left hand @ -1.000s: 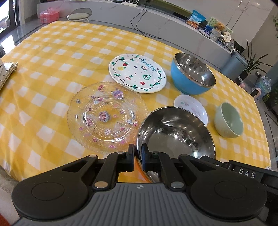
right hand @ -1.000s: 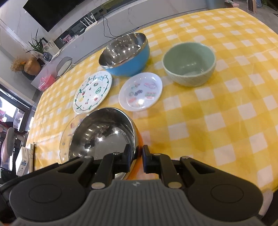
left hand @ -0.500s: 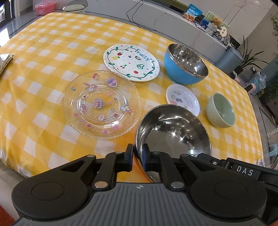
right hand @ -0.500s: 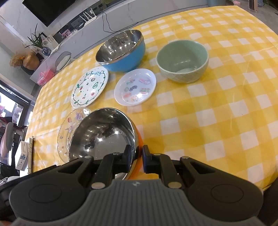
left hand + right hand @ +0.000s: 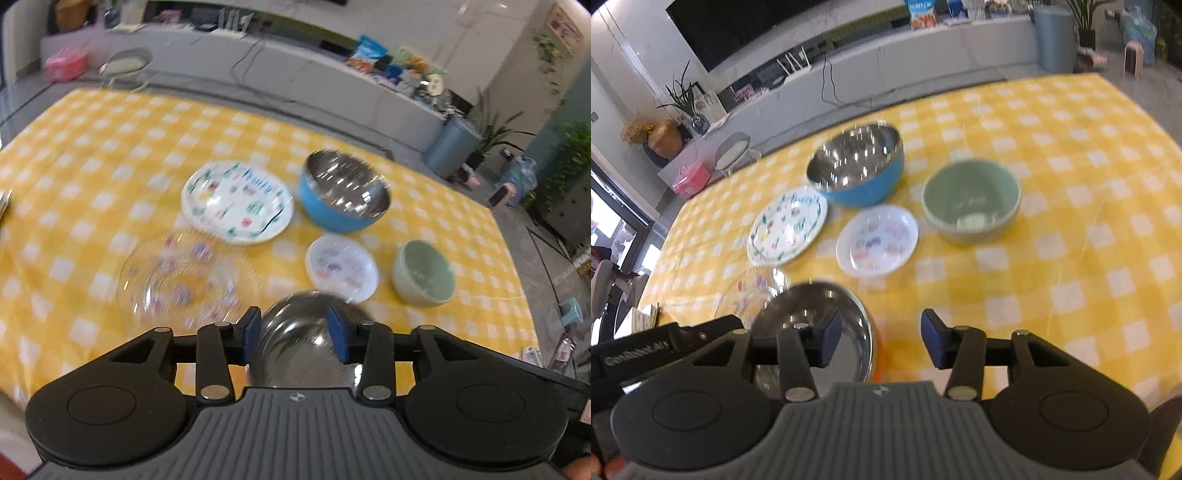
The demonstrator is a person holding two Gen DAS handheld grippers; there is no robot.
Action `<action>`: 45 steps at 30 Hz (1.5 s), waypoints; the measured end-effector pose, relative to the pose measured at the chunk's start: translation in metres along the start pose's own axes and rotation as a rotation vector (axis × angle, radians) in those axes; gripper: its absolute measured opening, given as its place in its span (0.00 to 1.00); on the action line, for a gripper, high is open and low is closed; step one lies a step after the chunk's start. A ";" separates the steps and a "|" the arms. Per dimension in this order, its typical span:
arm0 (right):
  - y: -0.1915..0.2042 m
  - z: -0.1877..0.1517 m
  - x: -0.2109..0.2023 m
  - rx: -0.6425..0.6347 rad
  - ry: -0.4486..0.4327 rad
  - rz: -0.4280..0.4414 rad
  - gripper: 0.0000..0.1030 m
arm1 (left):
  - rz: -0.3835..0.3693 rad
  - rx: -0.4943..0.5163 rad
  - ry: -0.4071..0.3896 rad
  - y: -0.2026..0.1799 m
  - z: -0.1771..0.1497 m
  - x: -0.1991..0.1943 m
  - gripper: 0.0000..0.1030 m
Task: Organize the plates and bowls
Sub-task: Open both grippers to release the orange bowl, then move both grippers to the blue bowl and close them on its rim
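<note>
Both grippers have just let go of the steel bowl with the orange outside (image 5: 820,332): a moment ago each pinched its rim, and now the left gripper (image 5: 295,334) and right gripper (image 5: 881,341) stand released, jaws parted, and have lifted clear. The bowl sits near the table's (image 5: 1071,155) near edge, just beside the clear glass plate (image 5: 184,284). Blur makes it hard to say whether bowl and plate touch. That placement looks finished; the blue bowl (image 5: 857,166), green bowl (image 5: 971,201), fruit plate (image 5: 786,225) and small white plate (image 5: 877,240) toward the table's middle remain unsorted, so grouping bowls with bowls seems next.
</note>
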State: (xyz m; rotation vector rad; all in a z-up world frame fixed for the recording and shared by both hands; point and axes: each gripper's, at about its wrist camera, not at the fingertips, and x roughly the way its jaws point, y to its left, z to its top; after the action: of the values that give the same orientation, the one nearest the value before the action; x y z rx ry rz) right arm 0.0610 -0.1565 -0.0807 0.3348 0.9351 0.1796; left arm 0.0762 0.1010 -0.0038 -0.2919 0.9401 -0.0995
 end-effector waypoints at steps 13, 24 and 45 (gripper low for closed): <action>0.014 0.062 0.008 -0.044 -0.102 -0.016 0.64 | -0.046 0.120 -0.092 -0.015 0.060 0.015 0.68; 0.005 0.105 0.051 -0.048 -0.103 -0.042 0.63 | -0.123 0.042 -0.055 0.001 0.103 0.071 0.69; -0.003 0.143 0.159 -0.051 0.008 -0.098 0.28 | -0.043 0.047 0.048 -0.006 0.116 0.184 0.54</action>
State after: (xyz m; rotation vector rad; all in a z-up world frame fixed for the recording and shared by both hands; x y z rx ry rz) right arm 0.2704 -0.1412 -0.1237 0.2409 0.9511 0.1149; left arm 0.2786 0.0803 -0.0814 -0.2678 0.9776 -0.1686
